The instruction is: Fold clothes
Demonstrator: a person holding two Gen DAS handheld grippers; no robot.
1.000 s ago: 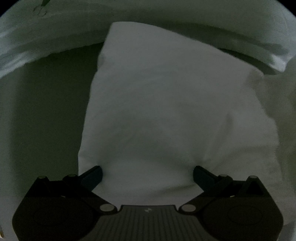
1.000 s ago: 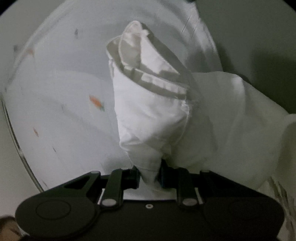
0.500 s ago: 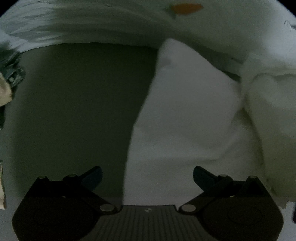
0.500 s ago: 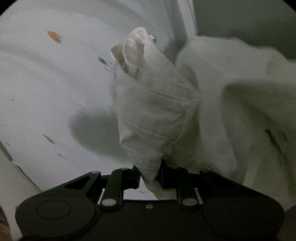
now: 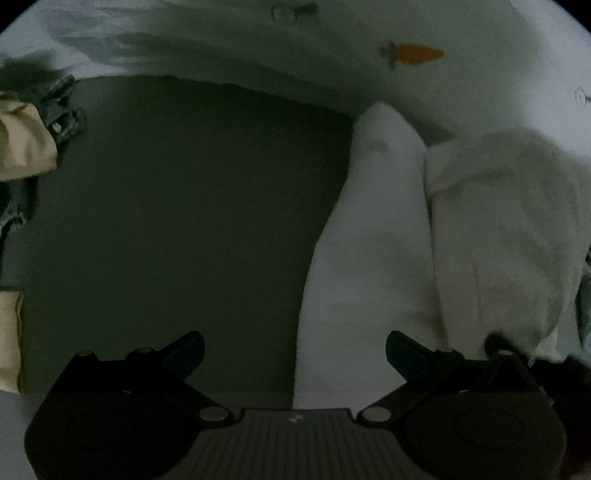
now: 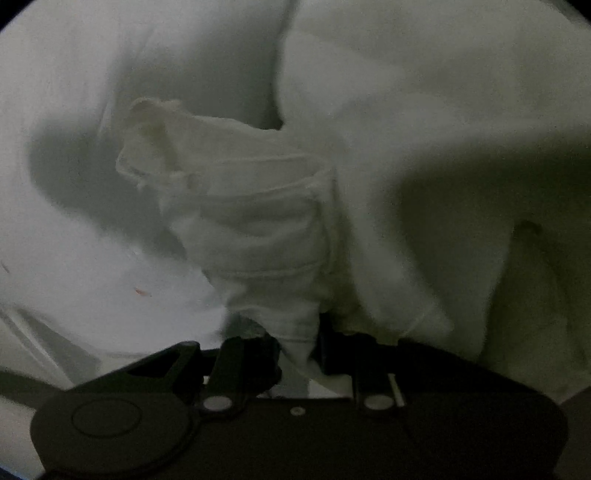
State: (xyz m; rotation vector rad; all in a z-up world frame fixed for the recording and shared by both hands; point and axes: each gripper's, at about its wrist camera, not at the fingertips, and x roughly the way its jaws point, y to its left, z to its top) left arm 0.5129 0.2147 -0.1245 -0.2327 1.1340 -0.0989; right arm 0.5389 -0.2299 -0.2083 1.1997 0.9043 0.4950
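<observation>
While the right gripper (image 6: 297, 341) is pinching the white garment (image 6: 258, 221), left gripper (image 5: 294, 349) jaws spread, holding nothing.

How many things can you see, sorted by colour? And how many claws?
White: 2, the white garment and the carrot-print sheet.
Beige: 1, a beige cloth.
Blue-grey: 1, a denim garment.
Black: 2, the left claw, open, and the right claw, shut on the white garment.
Total: 6.
</observation>
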